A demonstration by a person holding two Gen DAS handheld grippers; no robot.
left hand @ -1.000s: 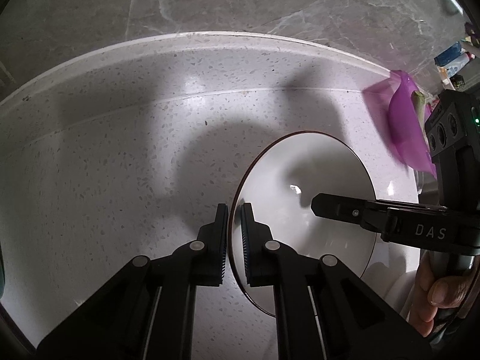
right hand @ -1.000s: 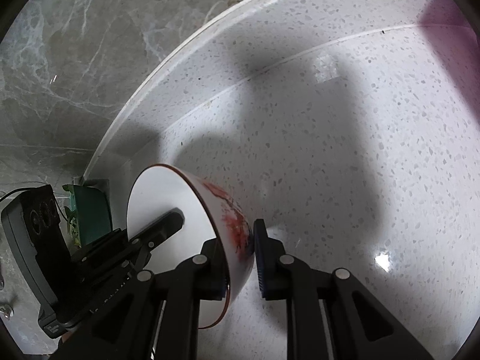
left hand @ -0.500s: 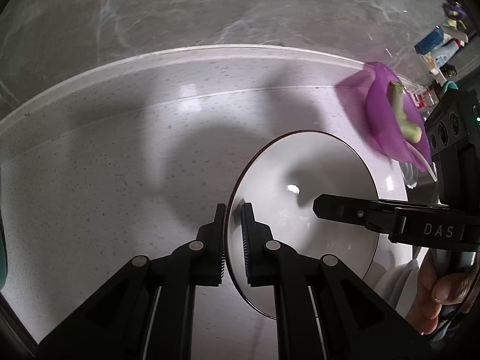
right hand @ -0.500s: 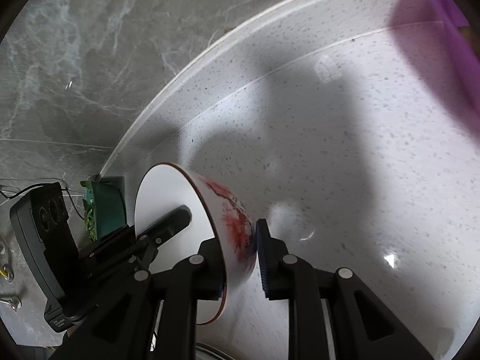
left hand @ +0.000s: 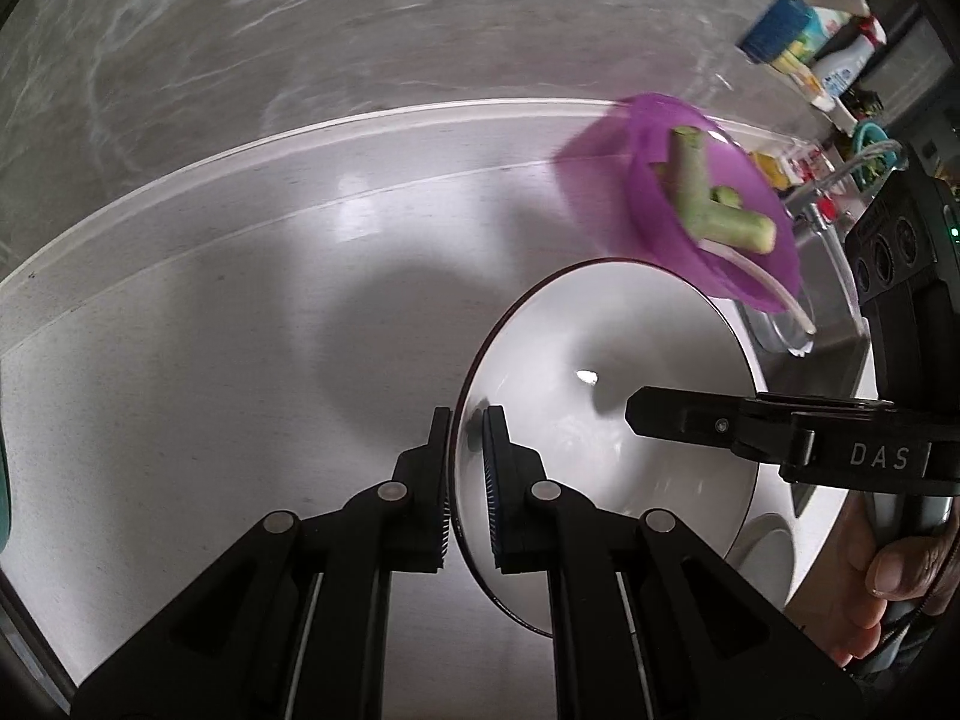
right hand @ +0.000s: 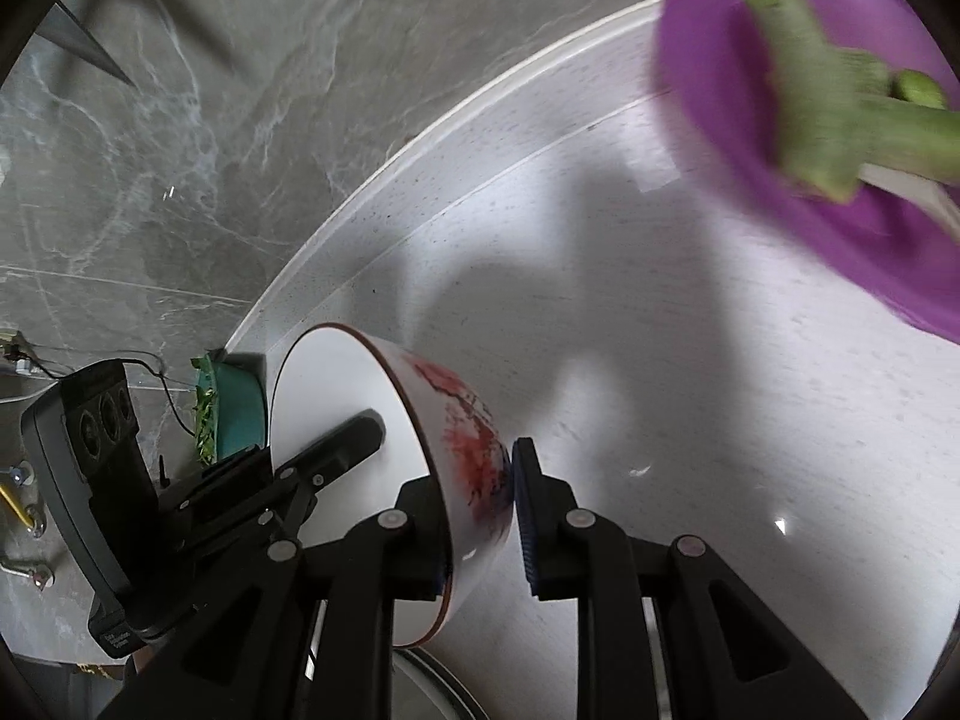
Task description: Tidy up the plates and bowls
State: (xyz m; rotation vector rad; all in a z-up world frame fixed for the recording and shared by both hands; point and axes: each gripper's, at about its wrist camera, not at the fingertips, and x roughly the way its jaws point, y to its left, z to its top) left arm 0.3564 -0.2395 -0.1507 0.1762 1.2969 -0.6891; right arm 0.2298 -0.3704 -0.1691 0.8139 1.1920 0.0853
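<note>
The white speckled counter (left hand: 210, 360) fills most of both views, with a grey marble wall (left hand: 300, 30) behind it. Above the counter, the white bowl (left hand: 606, 372) with a red pattern on its outside is held in the air by both grippers. The left gripper (left hand: 467, 468) is squeezed tight on the bowl's thin rim. The right gripper (right hand: 480, 516) pinches the bowl's wall, one finger inside and one outside. Past the bowl sits a purple bowl (left hand: 708, 198) holding green vegetable pieces (left hand: 708, 198). Bottles (left hand: 804, 42) stand far behind the purple bowl. A teal bowl (right hand: 237, 408) sits just behind the white bowl, by the wall.
</note>
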